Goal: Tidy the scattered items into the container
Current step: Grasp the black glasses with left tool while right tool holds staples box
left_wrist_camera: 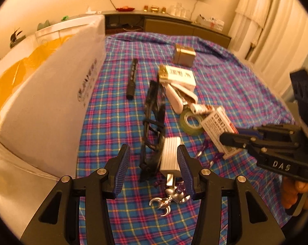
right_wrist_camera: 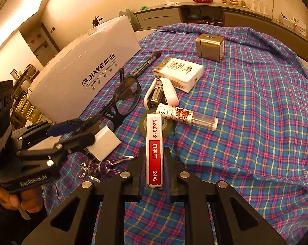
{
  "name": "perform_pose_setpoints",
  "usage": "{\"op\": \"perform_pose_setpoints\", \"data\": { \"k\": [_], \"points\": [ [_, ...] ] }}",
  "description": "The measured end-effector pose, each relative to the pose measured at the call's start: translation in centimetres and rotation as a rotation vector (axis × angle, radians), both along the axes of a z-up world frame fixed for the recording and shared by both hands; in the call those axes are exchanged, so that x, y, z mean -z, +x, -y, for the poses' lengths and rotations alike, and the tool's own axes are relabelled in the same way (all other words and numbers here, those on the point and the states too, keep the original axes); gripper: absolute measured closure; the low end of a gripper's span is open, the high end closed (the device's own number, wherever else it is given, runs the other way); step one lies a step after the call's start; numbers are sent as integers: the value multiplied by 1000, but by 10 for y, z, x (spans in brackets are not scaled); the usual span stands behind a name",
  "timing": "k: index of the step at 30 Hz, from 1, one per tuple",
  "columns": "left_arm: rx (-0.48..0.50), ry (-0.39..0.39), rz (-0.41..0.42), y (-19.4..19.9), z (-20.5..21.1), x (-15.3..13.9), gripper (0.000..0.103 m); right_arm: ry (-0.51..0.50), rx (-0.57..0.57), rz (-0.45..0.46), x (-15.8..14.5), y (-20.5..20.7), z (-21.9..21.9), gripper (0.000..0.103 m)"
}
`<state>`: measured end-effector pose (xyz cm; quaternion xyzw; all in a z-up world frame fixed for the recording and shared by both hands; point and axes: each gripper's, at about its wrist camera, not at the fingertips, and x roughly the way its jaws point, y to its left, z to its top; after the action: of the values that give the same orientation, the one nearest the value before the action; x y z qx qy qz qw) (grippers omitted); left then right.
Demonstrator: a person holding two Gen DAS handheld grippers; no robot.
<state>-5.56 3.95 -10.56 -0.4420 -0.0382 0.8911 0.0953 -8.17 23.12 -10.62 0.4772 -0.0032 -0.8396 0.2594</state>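
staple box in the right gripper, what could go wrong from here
The right gripper is shut on the staple box near one end only, so it may pivot or slip when lifted. Its far end lies over the tape roll beside the lighter, and lifting could drag them.

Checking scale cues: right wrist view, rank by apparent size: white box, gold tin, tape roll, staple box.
1. white box
2. staple box, inflated by nearness, held in the right claw
3. gold tin
4. tape roll, mostly hidden, so unsure
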Motion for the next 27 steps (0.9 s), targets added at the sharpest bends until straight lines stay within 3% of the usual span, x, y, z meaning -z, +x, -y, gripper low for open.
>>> {"op": "perform_pose_setpoints", "data": {
  "k": [3, 7, 8, 9, 10, 27],
  "points": [
    [-4, 58, 6, -4, 9, 0, 53, -2, 4, -3, 0, 0, -1, 87],
    [-7, 56, 29, -13, 4, 12, 56, -2, 4, -3, 0, 1, 0, 87],
    [-9, 53, 26, -16, 3, 13, 59, -2, 3, -5, 0, 1, 0, 87],
    [-12, 45, 21, -19, 2, 12, 72, -4, 1, -6, -1, 2, 0, 87],
    [-17, 41, 18, -20, 1, 12, 77, -6, 0, -7, -1, 2, 0, 87],
    [-50, 55, -83, -12, 16, -24, 80, -32, -8, -37, -11, 8, 1, 87]
  ]
}}
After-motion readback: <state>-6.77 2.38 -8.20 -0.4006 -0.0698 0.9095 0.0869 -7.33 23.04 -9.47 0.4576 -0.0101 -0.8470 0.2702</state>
